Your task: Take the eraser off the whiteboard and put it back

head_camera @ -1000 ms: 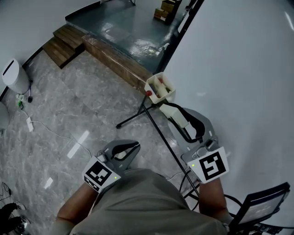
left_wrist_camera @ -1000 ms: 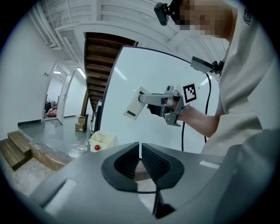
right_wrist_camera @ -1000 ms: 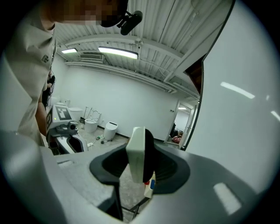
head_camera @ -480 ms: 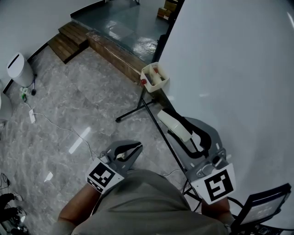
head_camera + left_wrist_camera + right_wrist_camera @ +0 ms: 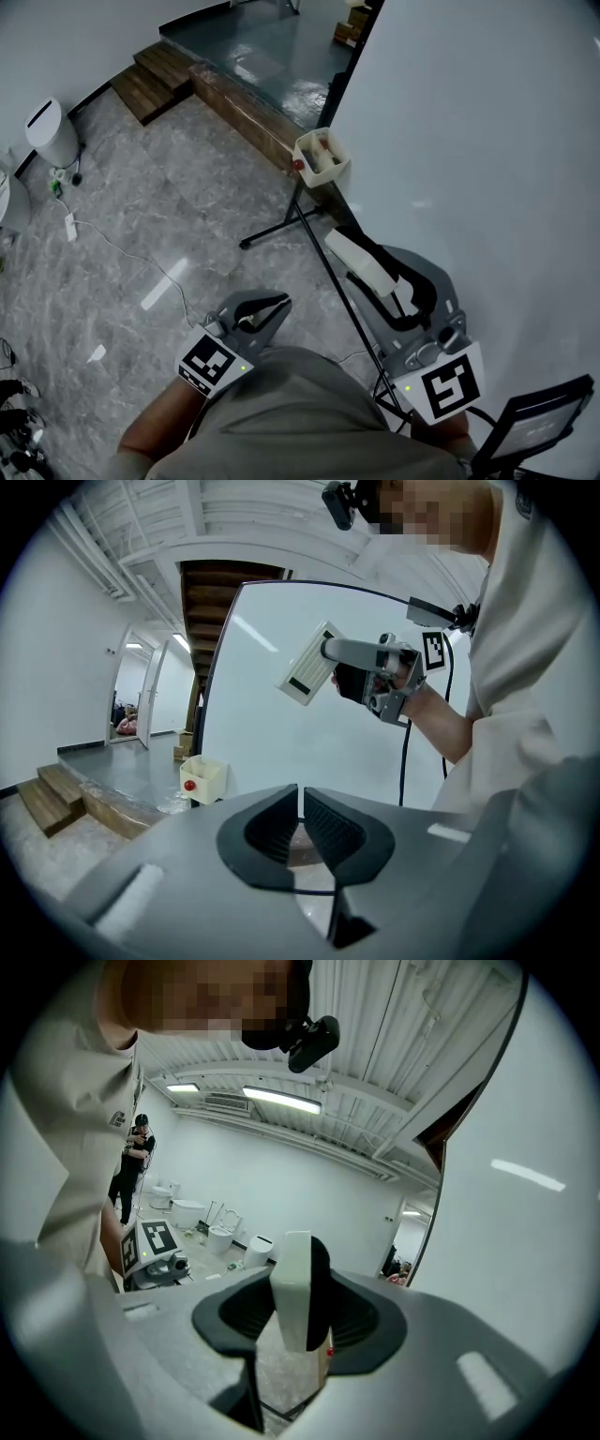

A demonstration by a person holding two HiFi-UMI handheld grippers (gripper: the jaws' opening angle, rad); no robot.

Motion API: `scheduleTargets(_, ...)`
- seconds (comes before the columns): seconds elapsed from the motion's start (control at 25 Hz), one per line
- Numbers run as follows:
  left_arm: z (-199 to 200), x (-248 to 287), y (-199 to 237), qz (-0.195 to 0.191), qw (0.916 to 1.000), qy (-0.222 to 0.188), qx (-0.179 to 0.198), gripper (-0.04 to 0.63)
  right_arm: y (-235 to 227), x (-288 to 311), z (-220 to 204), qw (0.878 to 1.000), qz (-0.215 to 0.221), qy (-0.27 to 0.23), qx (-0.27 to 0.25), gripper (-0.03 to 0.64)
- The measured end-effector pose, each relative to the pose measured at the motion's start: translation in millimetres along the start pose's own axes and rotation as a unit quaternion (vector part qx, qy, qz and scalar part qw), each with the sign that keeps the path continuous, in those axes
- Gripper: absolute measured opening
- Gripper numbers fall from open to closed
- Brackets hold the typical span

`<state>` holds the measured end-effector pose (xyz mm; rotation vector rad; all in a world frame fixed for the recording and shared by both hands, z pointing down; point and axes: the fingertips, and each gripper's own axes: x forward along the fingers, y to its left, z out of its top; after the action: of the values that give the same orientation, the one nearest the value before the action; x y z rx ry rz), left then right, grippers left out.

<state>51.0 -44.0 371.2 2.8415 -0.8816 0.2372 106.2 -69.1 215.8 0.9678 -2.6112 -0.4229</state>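
Your right tool (image 5: 380, 281) grips the one white, black-backed block eraser (image 5: 359, 260) farther back from the cream plastic box (image 5: 339, 173) than a second ago, near the white whiteboard (image 5: 487, 141). Your left tool (image 5: 270, 307) stays pinched narrow, empty. That single box, at the whiteboard's lower edge, contains one red ball (image 5: 299, 166).

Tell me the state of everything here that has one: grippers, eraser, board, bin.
eraser: off the whiteboard, clamped in the right gripper.
right gripper: shut on the eraser.
left gripper: shut, empty.
whiteboard: upright, no writing visible.
bin: open-topped, with a red item inside.
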Motion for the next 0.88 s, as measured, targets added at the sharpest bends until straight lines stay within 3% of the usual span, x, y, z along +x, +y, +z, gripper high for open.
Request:
scheduleTargets(0.24, 1.0, 8.7, 21.1, 0.003, 1.0, -0.005, -0.001, 0.032, -21.2, 22.1, -17.6, 1.0, -0.008, 0.011, 0.008, 0.156)
scheduleTargets(0.88, 13.0, 20.6, 107.3, -0.034, 0.9994, 0.0, 0.003, 0.037, -104.6, 147.7, -117.5, 0.993, -0.066, 0.075, 0.067, 0.156)
